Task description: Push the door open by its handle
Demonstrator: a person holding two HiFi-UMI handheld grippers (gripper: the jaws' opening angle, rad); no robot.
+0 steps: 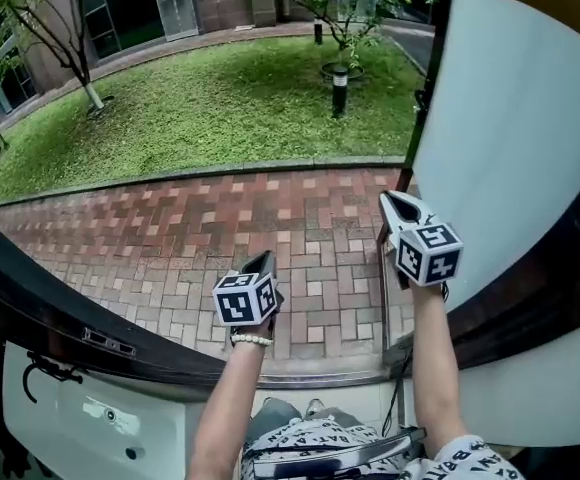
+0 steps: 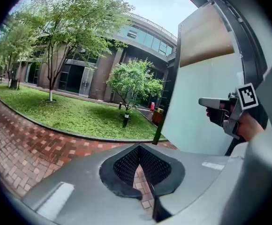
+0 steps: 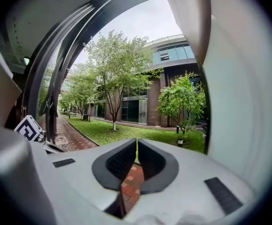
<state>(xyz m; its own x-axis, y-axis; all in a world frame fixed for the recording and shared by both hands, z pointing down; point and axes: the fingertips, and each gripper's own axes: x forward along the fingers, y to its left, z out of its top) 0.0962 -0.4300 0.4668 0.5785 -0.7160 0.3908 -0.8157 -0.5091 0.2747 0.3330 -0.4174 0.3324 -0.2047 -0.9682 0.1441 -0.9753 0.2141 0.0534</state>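
Head view: the frosted white door (image 1: 510, 118) stands wide open at right, over brick paving (image 1: 270, 208); the right hand-held gripper (image 1: 398, 205) is near its edge, the left hand-held gripper (image 1: 260, 265) well apart. Left gripper view: jaws together, empty. Right gripper view: jaws closed on nothing, smooth pale panel at right. Risk: unheld, the door may swing back

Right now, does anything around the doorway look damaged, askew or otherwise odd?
Nothing stands out. The door stands open at the right, its pale panel unmarked. The brick path outside shows no spill or litter. The left gripper and right gripper are both shut, with nothing between their jaws.
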